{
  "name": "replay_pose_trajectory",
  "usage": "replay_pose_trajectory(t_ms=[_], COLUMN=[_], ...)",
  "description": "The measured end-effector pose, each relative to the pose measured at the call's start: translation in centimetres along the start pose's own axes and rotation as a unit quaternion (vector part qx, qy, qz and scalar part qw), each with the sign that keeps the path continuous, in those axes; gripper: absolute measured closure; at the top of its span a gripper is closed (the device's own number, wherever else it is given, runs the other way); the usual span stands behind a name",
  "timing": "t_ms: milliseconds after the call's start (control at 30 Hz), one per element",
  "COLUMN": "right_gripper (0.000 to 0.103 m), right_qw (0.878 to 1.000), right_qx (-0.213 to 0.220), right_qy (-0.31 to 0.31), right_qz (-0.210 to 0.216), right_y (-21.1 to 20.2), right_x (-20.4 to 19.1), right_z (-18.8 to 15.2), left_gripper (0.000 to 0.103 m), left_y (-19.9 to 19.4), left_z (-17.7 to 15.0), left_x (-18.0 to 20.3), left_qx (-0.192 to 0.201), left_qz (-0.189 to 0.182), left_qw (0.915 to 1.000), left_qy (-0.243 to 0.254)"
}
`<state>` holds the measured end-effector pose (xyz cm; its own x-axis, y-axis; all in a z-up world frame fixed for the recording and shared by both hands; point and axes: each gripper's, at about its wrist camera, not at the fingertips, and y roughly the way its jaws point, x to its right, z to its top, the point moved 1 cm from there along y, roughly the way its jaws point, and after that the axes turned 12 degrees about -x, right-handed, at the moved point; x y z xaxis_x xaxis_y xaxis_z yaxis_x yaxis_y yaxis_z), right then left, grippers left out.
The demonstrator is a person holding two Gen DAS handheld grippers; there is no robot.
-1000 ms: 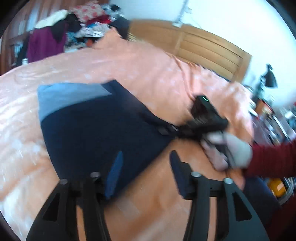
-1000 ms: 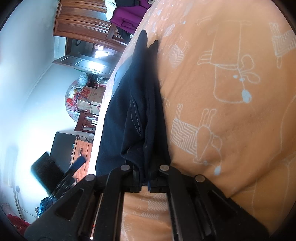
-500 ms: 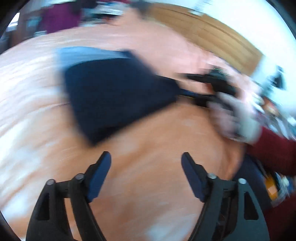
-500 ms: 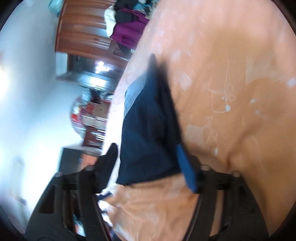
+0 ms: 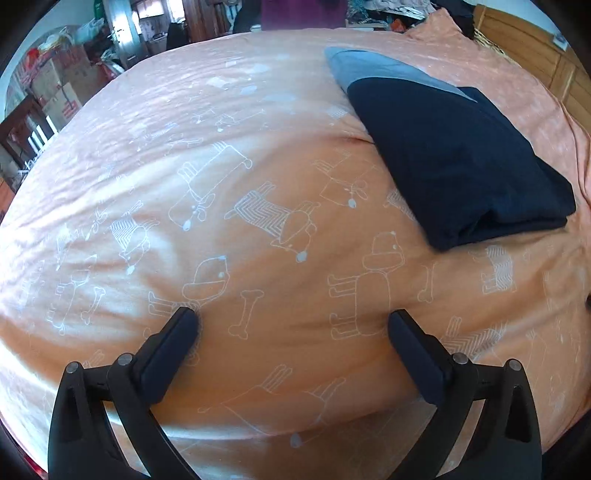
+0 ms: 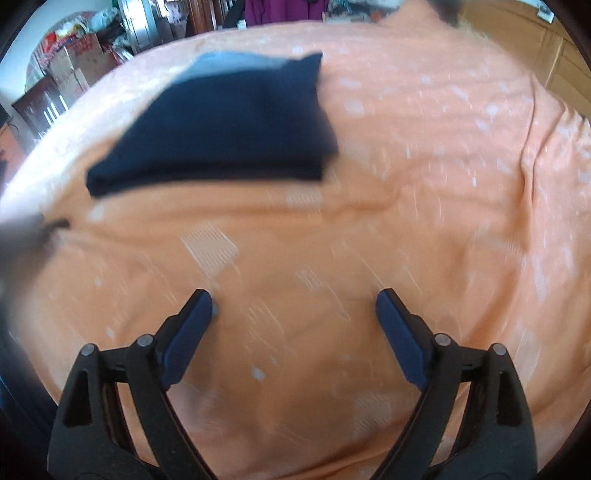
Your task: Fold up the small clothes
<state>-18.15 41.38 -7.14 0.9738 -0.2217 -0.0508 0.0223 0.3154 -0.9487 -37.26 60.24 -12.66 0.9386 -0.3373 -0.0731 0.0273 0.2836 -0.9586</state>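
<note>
Here, through your left wrist camera, your left tongs (image 5: 291, 325) stand wide apart with nothing between them, low over the orange bedspread (image 5: 229, 184) printed with white outline dogs and bones. The folded navy garment (image 5: 458, 158) lies flat on the bed, up and to the right of the tongs and well apart from them. A lighter blue-grey band shows along its far edge, and the layered fold faces the near right corner. Beyond the bed you can see a wooden headboard (image 5: 524, 40) at the upper right, stacked cardboard boxes (image 5: 51, 85) at the upper left, and a purple piece of clothing (image 5: 303, 14) at the top edge.

Through your right wrist camera the picture is smeared by motion. Your right tongs (image 6: 293, 306) are likewise spread open and empty above the bedspread (image 6: 424, 166). The same navy garment (image 6: 229, 122) lies up and to the left of them, not touching either finger, its pale blue strip on the far side. A blurred dark shape sits at the left edge; you cannot tell what it is
</note>
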Motion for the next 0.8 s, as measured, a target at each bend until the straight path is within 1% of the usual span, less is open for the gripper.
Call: replay_pose_trajectory(t_ms=[133, 200, 300, 433, 600, 800], right_gripper=[0.000, 0.000, 0.000, 0.000, 0.000, 0.000], right_qw=[1.000, 1.000, 0.999, 1.000, 0.999, 0.999], right_qx=[-0.012, -0.023, -0.027, -0.014, 0.003, 0.004], right_qy=[0.005, 0.006, 0.009, 0.017, 0.033, 0.036], right_qz=[0.010, 0.012, 0.016, 0.020, 0.008, 0.006], right_y=[0.6, 1.4, 1.6, 1.4, 1.6, 1.5], right_x=[0.8, 0.9, 0.8, 0.9, 0.6, 0.4], right_z=[-0.1, 0.2, 0.3, 0.1, 0.2, 0.3], left_gripper=[0.000, 0.000, 0.000, 0.000, 0.000, 0.000], left_y=[-0.1, -0.2, -0.5, -0.2, 0.2, 0.3], left_z=[-0.3, 0.0, -0.6, -0.2, 0.0, -0.2], left_x=[0.2, 0.1, -0.4, -0.4, -0.6, -0.4], left_qx=[0.012, 0.024, 0.036, 0.029, 0.042, 0.050], left_qz=[0.006, 0.007, 0.002, 0.001, -0.012, -0.010], left_qw=[0.9999, 0.9997, 0.9993, 0.9994, 0.9987, 0.9985], left_qy=[0.000, -0.001, -0.009, -0.017, -0.026, -0.021])
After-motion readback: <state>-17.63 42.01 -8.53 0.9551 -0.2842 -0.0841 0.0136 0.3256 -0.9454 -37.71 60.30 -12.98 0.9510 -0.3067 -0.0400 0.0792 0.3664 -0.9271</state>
